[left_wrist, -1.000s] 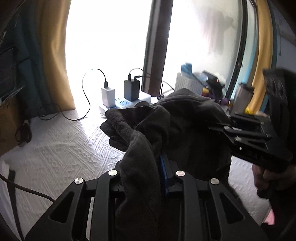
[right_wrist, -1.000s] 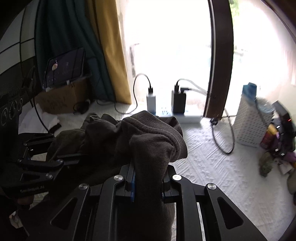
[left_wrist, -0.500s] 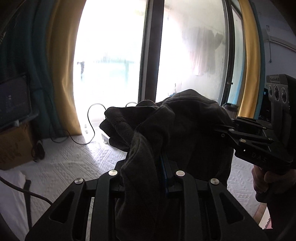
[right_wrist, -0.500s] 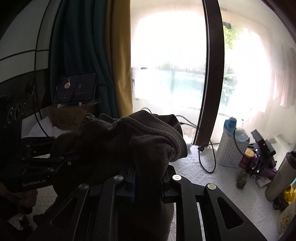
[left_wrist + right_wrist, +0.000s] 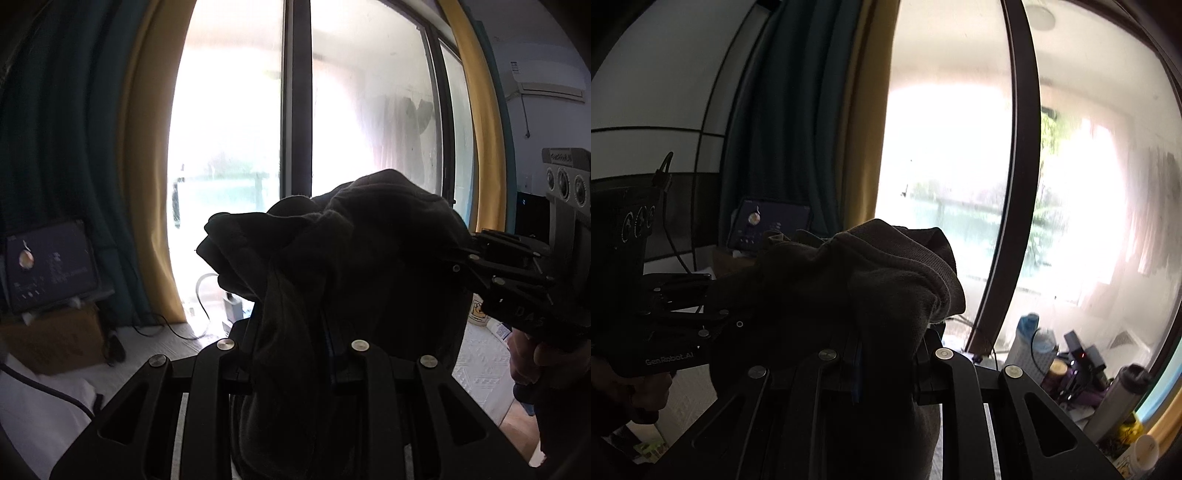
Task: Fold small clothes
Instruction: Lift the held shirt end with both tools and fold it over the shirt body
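Note:
A dark brown garment [image 5: 351,251] hangs bunched in the air between both grippers, high above the white textured bed cover [image 5: 476,365]. My left gripper [image 5: 291,354] is shut on one bunch of the cloth, which drapes down over its jaws. My right gripper [image 5: 886,365] is shut on another bunch with a ribbed hem [image 5: 938,280] curling over it. In the left wrist view the right gripper [image 5: 461,258] comes in from the right, a hand [image 5: 532,365] under it. In the right wrist view the left gripper [image 5: 735,314] enters from the left. The lower cloth is hidden.
A tall window with a dark centre post [image 5: 297,110] and yellow and teal curtains [image 5: 144,147] fills the background. A tablet [image 5: 51,266] stands on a cardboard box at left. Bottles, a white basket and clutter [image 5: 1071,362] sit at the right on the cover. Charger cables [image 5: 203,295] lie by the window.
Both grippers have risen with the garment and tipped upward. The bed cover, chargers and basket have dropped toward the bottom of the views, and the window fills most of them.

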Demonstrator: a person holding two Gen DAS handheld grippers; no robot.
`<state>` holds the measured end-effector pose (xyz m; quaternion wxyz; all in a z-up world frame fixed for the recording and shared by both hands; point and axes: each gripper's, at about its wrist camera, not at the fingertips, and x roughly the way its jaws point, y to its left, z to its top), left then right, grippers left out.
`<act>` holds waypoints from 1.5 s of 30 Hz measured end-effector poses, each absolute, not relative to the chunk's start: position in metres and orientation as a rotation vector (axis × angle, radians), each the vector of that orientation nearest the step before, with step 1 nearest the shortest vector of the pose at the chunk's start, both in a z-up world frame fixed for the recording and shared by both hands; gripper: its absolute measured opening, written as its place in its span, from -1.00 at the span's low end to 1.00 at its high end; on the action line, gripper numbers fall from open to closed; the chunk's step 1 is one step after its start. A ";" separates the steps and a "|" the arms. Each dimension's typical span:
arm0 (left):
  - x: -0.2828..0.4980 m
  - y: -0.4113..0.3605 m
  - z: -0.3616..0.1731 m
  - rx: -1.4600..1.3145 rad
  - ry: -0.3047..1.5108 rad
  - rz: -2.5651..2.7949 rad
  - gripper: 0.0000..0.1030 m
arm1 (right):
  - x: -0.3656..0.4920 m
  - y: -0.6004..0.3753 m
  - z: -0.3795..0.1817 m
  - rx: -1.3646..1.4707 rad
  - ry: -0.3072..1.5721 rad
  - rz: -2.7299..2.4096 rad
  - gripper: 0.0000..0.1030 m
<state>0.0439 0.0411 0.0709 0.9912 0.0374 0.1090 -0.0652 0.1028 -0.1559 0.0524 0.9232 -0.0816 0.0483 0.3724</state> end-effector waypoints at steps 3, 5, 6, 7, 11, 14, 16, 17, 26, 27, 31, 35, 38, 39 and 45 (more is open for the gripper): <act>0.034 0.050 0.077 0.076 0.196 -0.107 -0.53 | 0.088 -0.152 0.064 -0.174 0.058 0.778 -0.64; 0.024 0.054 0.081 0.075 0.181 -0.091 -0.53 | 0.076 -0.148 0.071 -0.180 0.032 0.792 -0.64; 0.017 0.058 0.084 0.074 0.169 -0.078 -0.53 | 0.070 -0.145 0.074 -0.184 0.021 0.799 -0.64; 0.012 0.059 0.086 0.076 0.162 -0.073 -0.53 | 0.065 -0.142 0.077 -0.186 0.010 0.806 -0.64; -0.013 0.073 0.092 0.085 0.135 -0.026 -0.53 | 0.044 -0.129 0.085 -0.200 -0.027 0.829 -0.64; -0.032 0.084 0.092 0.086 0.123 0.010 -0.53 | 0.026 -0.117 0.087 -0.207 -0.047 0.855 -0.64; -0.040 0.093 0.088 0.090 0.118 0.032 -0.53 | 0.015 -0.108 0.087 -0.202 -0.054 0.879 -0.64; -0.046 0.099 0.085 0.092 0.119 0.049 -0.53 | 0.010 -0.105 0.087 -0.197 -0.056 0.889 -0.64; -0.082 0.131 0.071 0.084 0.124 0.152 -0.53 | -0.024 -0.059 0.076 -0.192 -0.051 0.994 -0.64; -0.084 0.135 0.069 0.082 0.126 0.160 -0.53 | -0.029 -0.054 0.075 -0.194 -0.048 1.001 -0.64; -0.095 0.150 0.064 0.066 0.131 0.188 -0.53 | -0.037 -0.037 0.070 -0.200 -0.038 1.025 -0.64; -0.102 0.164 0.059 0.051 0.136 0.203 -0.53 | -0.040 -0.021 0.063 -0.207 -0.021 1.046 -0.64; -0.099 0.169 0.055 0.044 0.153 0.208 -0.53 | -0.032 -0.008 0.057 -0.206 0.001 1.054 -0.64; -0.097 0.170 0.053 0.044 0.162 0.209 -0.53 | -0.030 -0.005 0.055 -0.203 0.008 1.056 -0.64; -0.073 0.180 0.041 0.025 0.218 0.202 -0.53 | -0.029 0.017 0.053 -0.196 0.060 1.053 -0.64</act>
